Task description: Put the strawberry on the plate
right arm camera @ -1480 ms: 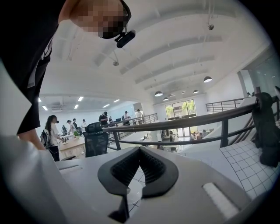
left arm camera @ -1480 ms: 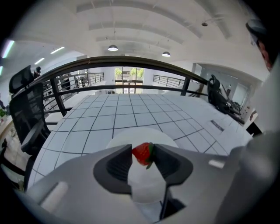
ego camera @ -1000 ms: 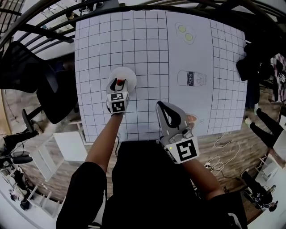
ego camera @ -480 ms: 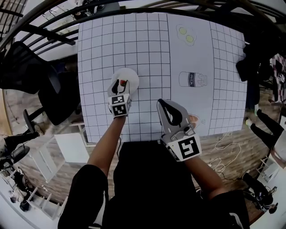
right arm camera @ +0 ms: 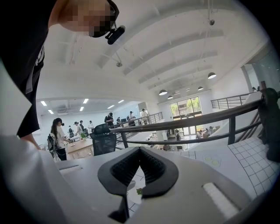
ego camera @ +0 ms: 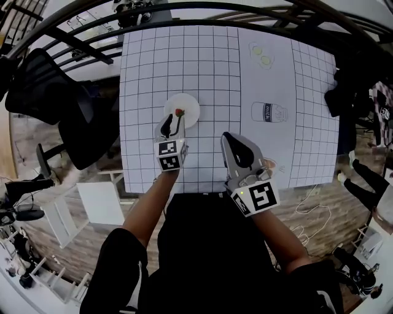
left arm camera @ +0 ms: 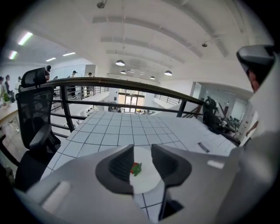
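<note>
A small red strawberry (ego camera: 179, 112) with a green top lies on the white round plate (ego camera: 187, 104) on the gridded table. My left gripper (ego camera: 174, 121) hovers just short of the plate's near edge, its jaws apart and closing with nothing between them. In the left gripper view the strawberry (left arm camera: 135, 169) shows on the plate (left arm camera: 148, 177) beyond the left gripper (left arm camera: 142, 149). My right gripper (ego camera: 229, 137) hangs over the table's front edge, tips together. In the right gripper view the right gripper (right arm camera: 140, 150) is shut and empty, the strawberry (right arm camera: 139, 191) far below.
Printed pictures lie flat on the white sheet: a milk carton (ego camera: 268, 111) and two yellow rounds (ego camera: 261, 55). A black office chair (ego camera: 58, 92) stands left of the table, and a black railing (ego camera: 202, 13) curves along its far side. A white box (ego camera: 101, 201) sits on the floor.
My left gripper has drawn back from over the plate toward the table's front, and the strawberry stays lying on the plate. Its jaws have narrowed. The right gripper has barely shifted.
</note>
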Demonstrator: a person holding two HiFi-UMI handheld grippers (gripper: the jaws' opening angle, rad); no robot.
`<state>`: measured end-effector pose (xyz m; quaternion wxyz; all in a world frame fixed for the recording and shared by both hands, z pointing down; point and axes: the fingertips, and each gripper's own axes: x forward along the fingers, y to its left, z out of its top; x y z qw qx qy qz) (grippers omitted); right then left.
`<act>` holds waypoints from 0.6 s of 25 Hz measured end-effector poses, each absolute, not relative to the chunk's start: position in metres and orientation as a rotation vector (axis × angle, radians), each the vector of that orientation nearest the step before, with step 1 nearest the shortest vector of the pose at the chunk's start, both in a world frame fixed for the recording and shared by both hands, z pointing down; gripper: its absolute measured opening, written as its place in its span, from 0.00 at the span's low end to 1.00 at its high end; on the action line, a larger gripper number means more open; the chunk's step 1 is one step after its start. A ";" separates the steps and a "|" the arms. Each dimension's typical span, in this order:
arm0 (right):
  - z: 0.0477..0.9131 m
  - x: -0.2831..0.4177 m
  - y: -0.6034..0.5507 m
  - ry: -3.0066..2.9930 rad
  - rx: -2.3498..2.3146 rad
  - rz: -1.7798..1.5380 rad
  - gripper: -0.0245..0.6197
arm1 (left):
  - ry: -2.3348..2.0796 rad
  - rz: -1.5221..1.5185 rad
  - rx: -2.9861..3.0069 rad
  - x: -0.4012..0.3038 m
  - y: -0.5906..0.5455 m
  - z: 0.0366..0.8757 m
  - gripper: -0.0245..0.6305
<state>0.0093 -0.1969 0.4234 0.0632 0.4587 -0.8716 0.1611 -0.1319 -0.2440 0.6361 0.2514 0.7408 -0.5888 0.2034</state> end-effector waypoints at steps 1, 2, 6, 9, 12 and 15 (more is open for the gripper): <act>0.424 0.008 -0.194 -2.629 1.387 0.488 0.03 | -1.606 0.541 2.024 -0.132 -0.241 0.628 0.22; 0.424 0.007 -0.191 -2.625 1.391 0.488 0.04 | -1.612 0.533 2.034 -0.131 -0.238 0.620 0.21; 0.419 0.003 -0.175 -2.621 1.419 0.481 0.03 | -1.646 0.469 2.075 -0.129 -0.222 0.583 0.14; 0.413 0.002 -0.162 -2.623 1.436 0.462 0.04 | -1.647 0.400 2.104 -0.125 -0.208 0.555 0.10; 0.409 0.000 -0.151 -2.633 1.450 0.429 0.04 | -1.640 0.326 2.131 -0.122 -0.193 0.528 0.08; 0.404 -0.001 -0.141 -2.645 1.473 0.412 0.03 | -1.624 0.266 2.179 -0.119 -0.174 0.504 0.05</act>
